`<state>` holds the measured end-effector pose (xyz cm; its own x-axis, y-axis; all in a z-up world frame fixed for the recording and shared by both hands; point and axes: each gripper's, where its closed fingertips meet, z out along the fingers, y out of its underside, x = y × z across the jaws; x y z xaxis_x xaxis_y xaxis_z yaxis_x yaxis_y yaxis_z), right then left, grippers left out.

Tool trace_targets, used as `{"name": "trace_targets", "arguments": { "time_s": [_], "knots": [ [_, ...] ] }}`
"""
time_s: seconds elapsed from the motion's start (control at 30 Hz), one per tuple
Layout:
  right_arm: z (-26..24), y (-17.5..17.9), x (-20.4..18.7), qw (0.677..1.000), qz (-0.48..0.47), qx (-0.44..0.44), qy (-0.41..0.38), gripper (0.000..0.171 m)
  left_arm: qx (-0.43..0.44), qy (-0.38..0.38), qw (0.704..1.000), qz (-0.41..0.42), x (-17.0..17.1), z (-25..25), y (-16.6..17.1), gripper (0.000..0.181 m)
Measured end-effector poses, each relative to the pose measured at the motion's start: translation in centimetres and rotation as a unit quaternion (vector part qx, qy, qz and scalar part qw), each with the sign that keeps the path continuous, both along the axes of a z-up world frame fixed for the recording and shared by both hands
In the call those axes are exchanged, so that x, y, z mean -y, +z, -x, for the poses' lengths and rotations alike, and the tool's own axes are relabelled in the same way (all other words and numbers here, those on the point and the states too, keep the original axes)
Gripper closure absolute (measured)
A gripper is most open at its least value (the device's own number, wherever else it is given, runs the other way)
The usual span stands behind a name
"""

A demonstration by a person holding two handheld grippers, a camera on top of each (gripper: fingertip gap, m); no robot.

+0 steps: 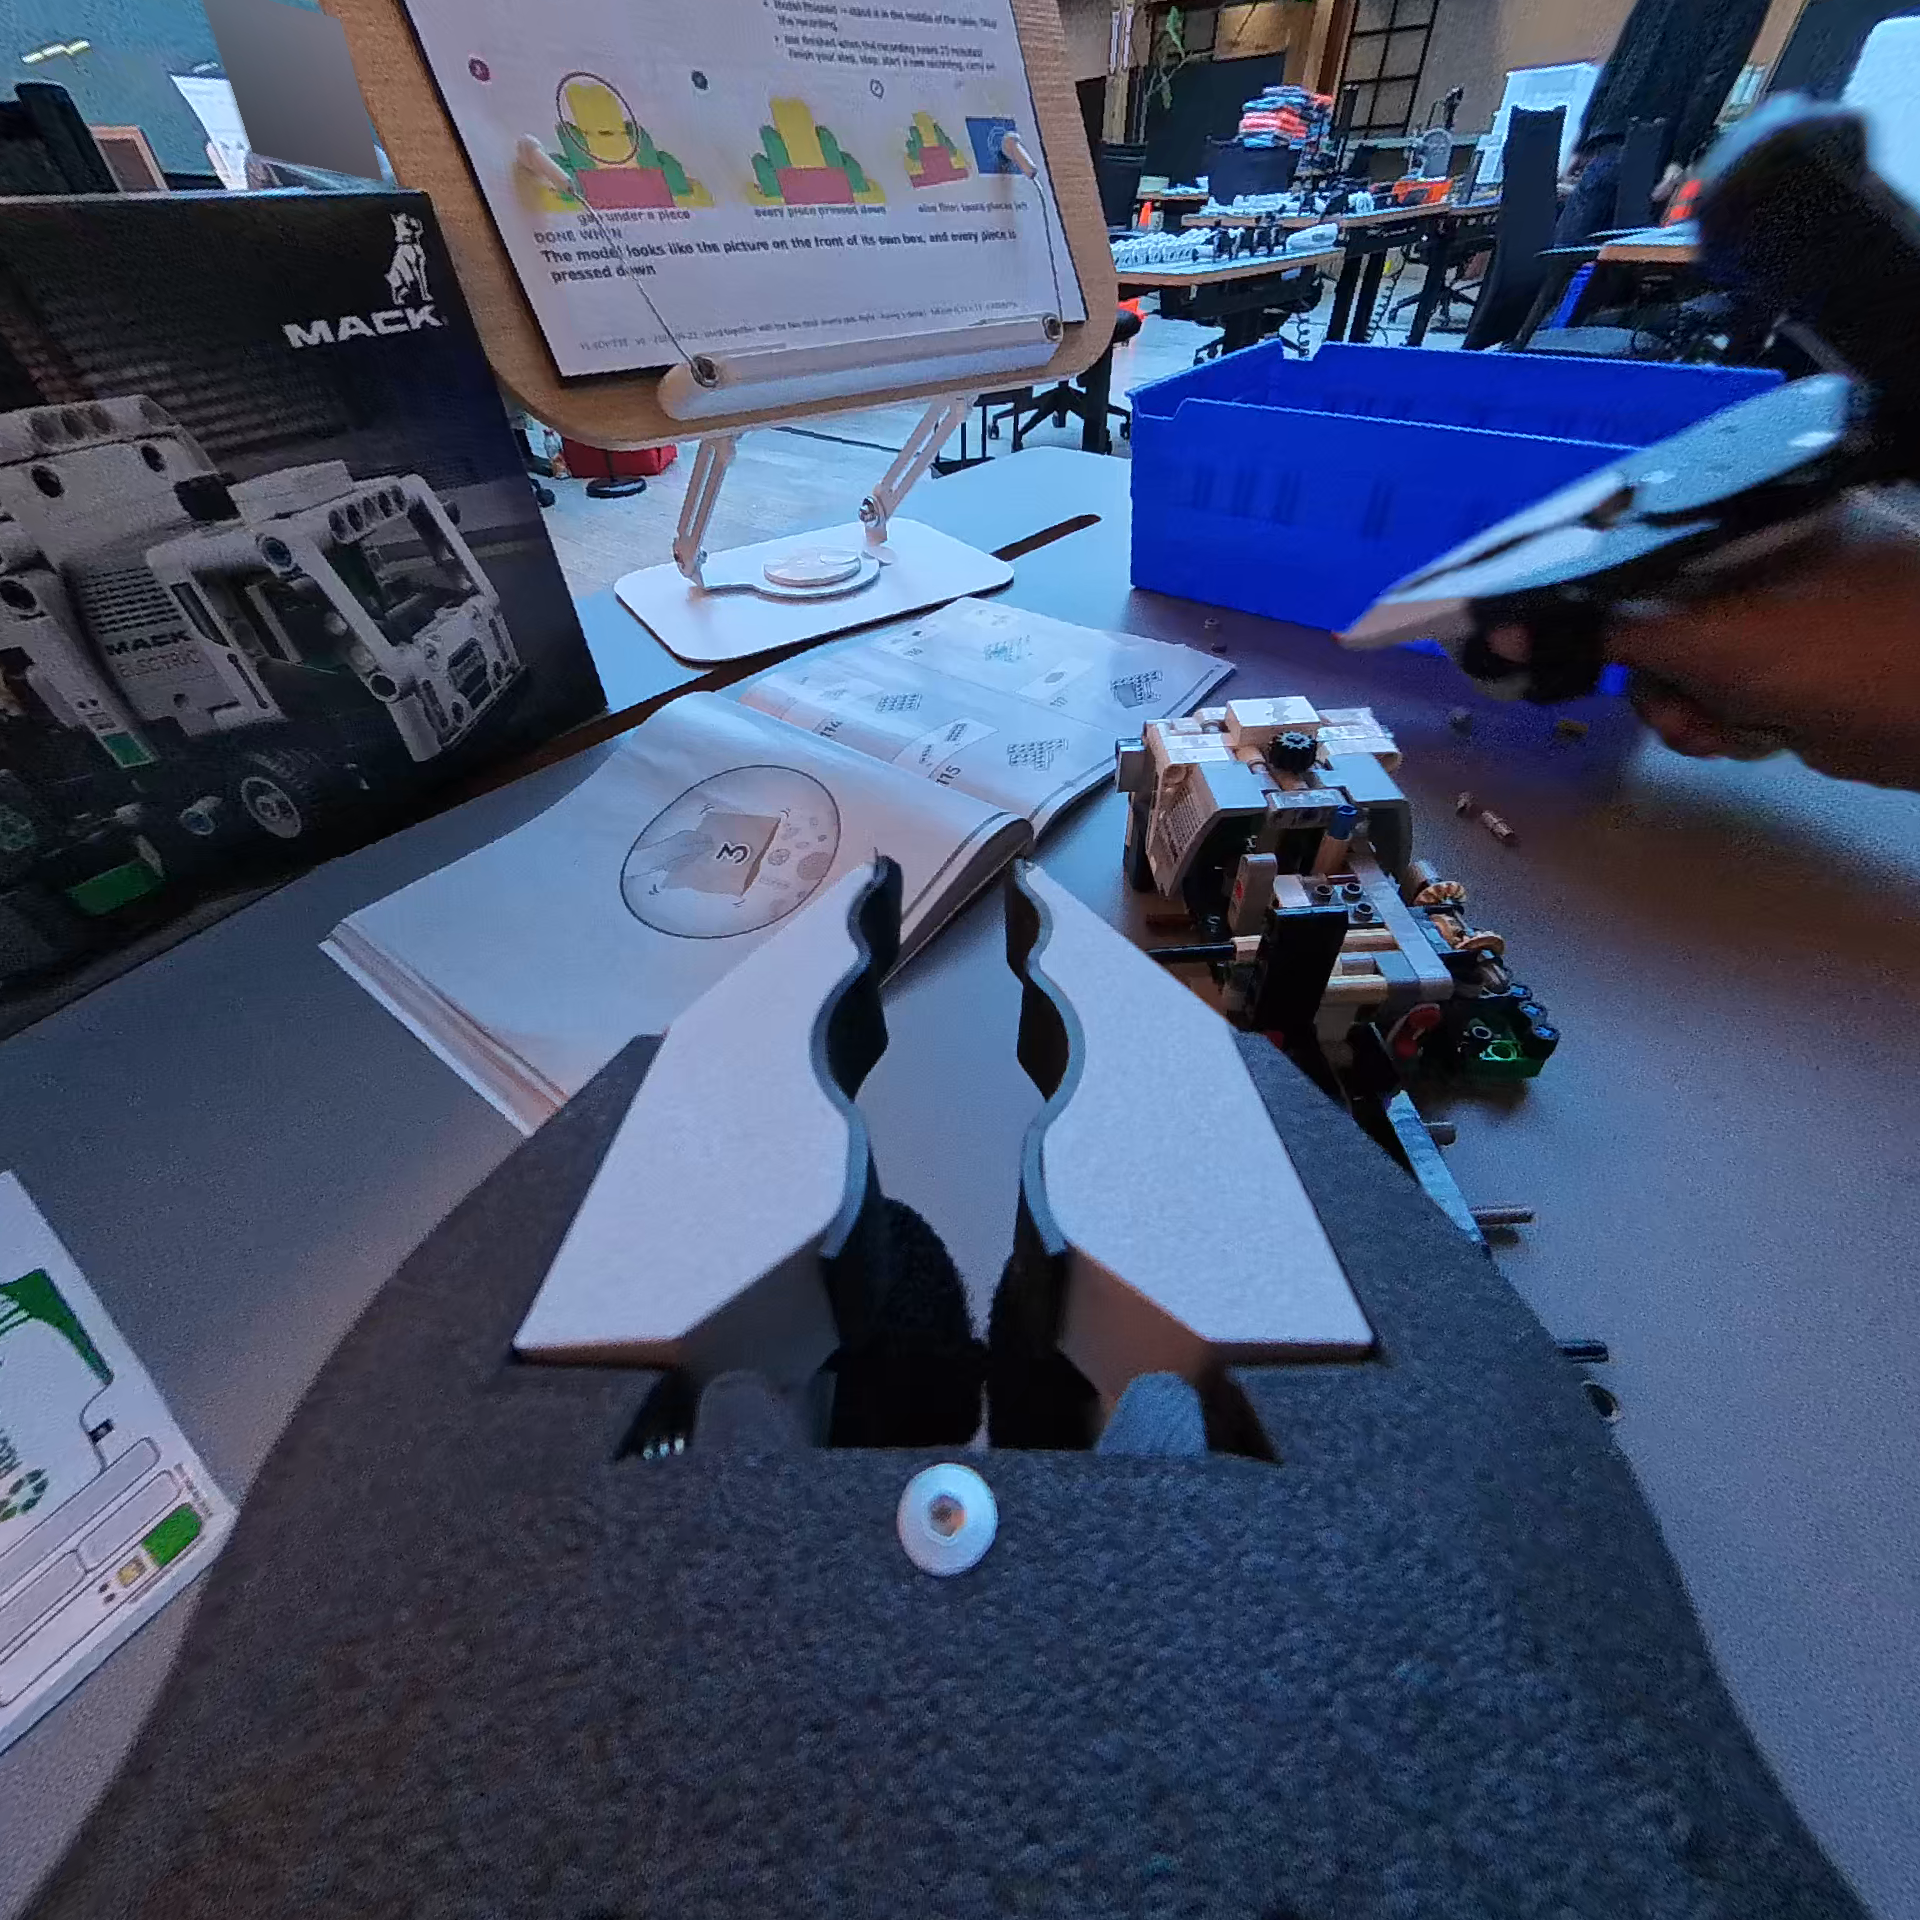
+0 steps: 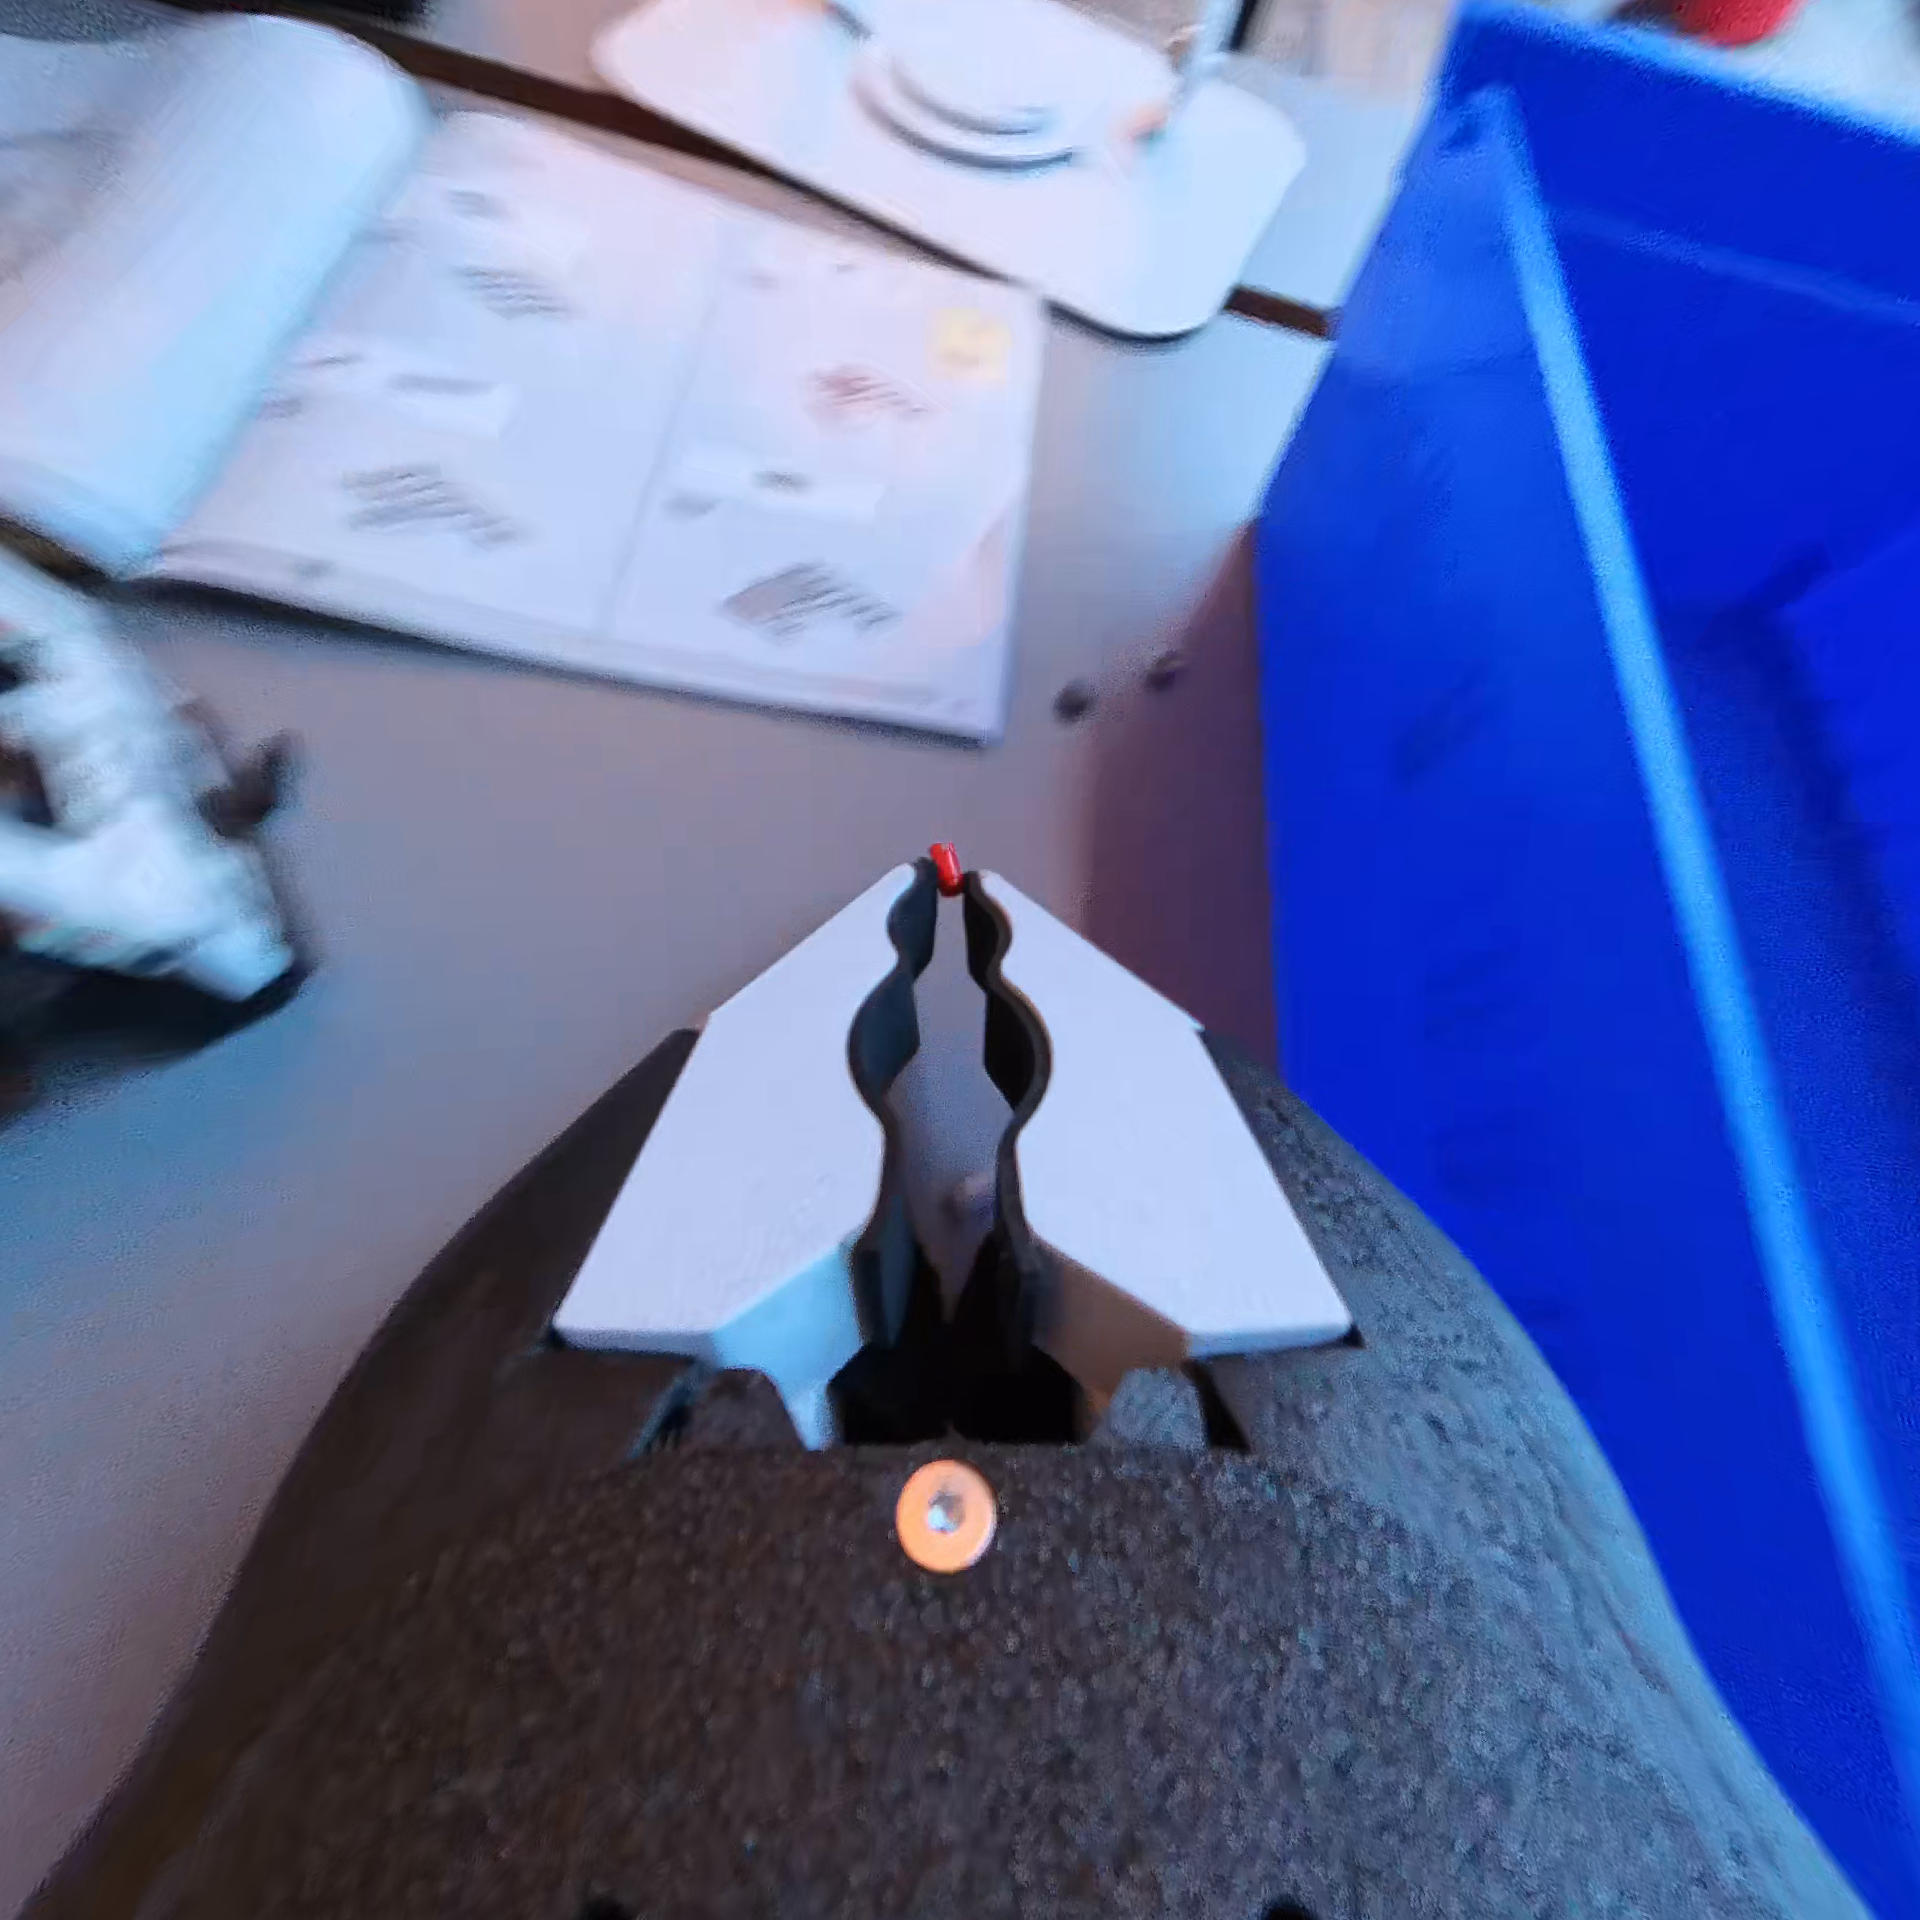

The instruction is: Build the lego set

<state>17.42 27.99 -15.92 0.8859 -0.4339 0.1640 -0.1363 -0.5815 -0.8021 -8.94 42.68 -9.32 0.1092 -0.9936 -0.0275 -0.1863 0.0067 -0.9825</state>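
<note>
A part-built grey, tan and black lego truck chassis (image 1: pixel 1320 883) lies on the grey table, right of the open instruction booklet (image 1: pixel 790 821). My left gripper (image 1: pixel 945 883) hovers low over the booklet's near edge, open and empty. My right gripper (image 2: pixel 943 883) is shut on a tiny red lego pin (image 2: pixel 944 867) at its tips, held above the table beside the blue bin (image 2: pixel 1558 727). The right gripper also shows in the left wrist view (image 1: pixel 1371 618), above and right of the chassis. The chassis appears blurred at the left edge of the right wrist view (image 2: pixel 114 831).
The set's box (image 1: pixel 239 582) stands at left. A tablet stand (image 1: pixel 810 582) holding a printed sheet is behind the booklet. The blue bin (image 1: pixel 1382 488) sits at back right. Small loose pieces (image 1: pixel 1486 821) lie near the chassis. A sticker sheet (image 1: pixel 73 1496) lies near left. The grippers' ends are close to 30 cm from one another.
</note>
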Motion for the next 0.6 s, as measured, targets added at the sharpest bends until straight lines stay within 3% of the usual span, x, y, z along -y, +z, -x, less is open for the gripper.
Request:
{"name": "trace_targets", "arguments": {
  "time_s": [0.03,0.2,0.43,0.5,0.6],
  "knots": [
    [-1.9,0.1,-0.6,0.999,0.016,0.019,-0.027,0.167,0.0,-0.002,1.0,0.001,0.1,0.0,0.0,0.164],
    [-6.2,-2.6,-3.1,0.993,0.099,0.012,-0.062,0.166,-0.005,-0.007,1.0,-0.006,0.5,-0.1,0.0,0.164],
    [-6.5,-2.5,-3.4,0.993,0.079,0.007,-0.084,0.16,0.001,-0.003,1.0,0.004,0.1,0.2,0.2,0.164],
    [-5.7,-1.1,-3.0,0.996,0.052,0.009,-0.071,0.156,0.004,-0.003,1.0,0.009,0.0,0.2,0.3,0.164],
    [-0.6,1.5,-1.8,1.0,-0.014,-0.007,0.011,0.154,-0.002,0.0,1.0,0.006,-0.1,0.2,0.1,0.163]
  ]
}}
